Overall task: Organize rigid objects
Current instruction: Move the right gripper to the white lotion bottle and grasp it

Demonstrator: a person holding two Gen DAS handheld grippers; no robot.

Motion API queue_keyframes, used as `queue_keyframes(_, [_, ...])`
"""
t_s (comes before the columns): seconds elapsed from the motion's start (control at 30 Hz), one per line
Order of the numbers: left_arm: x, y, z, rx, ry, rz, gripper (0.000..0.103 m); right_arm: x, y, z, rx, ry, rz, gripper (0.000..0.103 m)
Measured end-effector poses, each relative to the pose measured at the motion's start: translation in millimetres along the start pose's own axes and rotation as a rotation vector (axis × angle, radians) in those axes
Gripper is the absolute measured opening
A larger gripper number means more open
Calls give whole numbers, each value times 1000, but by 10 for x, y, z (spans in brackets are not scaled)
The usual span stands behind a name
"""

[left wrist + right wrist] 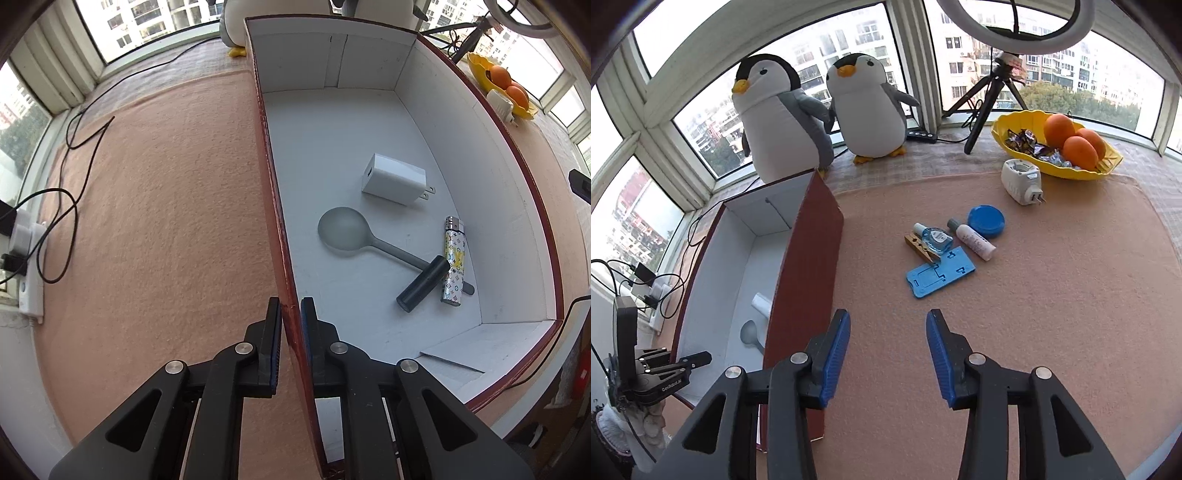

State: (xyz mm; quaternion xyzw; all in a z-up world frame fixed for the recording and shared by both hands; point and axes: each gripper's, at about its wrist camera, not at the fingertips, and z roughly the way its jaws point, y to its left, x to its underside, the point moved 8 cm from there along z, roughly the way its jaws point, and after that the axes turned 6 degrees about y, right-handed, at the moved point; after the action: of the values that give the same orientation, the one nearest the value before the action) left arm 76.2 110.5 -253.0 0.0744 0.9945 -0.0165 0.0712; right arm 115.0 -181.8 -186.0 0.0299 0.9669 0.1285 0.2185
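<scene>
Sorting stood partway; the left gripper (pixel 290 314) clamped the box (pixel 513 206) by its red wall, steadying it; charger (pixel 393 179), spoon (pixel 343 230) and lighter (pixel 453 264) already lay inside. The right gripper (pixel 888 354) hung parted and empty; the blue holder (pixel 940 271), probably next, lay at its twelve o'clock, well apart, calling for a reach forward.

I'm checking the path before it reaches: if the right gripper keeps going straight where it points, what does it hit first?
Probably bare pink mat. The right gripper is open and empty; the blue phone stand lies further ahead, though depth is unclear.
</scene>
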Motion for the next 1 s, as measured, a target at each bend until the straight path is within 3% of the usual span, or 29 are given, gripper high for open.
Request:
queue_keyframes(0.27, [-8, -31, 6, 6, 27, 44, 10, 16, -686, 220, 71, 46, 163, 39])
queue_keyframes(0.5, [-32, -53, 21, -1, 47, 80, 11, -53, -976, 472, 8, 90, 286, 39])
queue_keyframes(0.77, [-61, -84, 17, 1, 56, 82, 11, -522, -914, 765, 49, 88, 197, 39])
queue_keyframes(1.0, [-79, -68, 30, 7, 66, 75, 11, -820, -867, 1118, 125, 154, 79, 39])
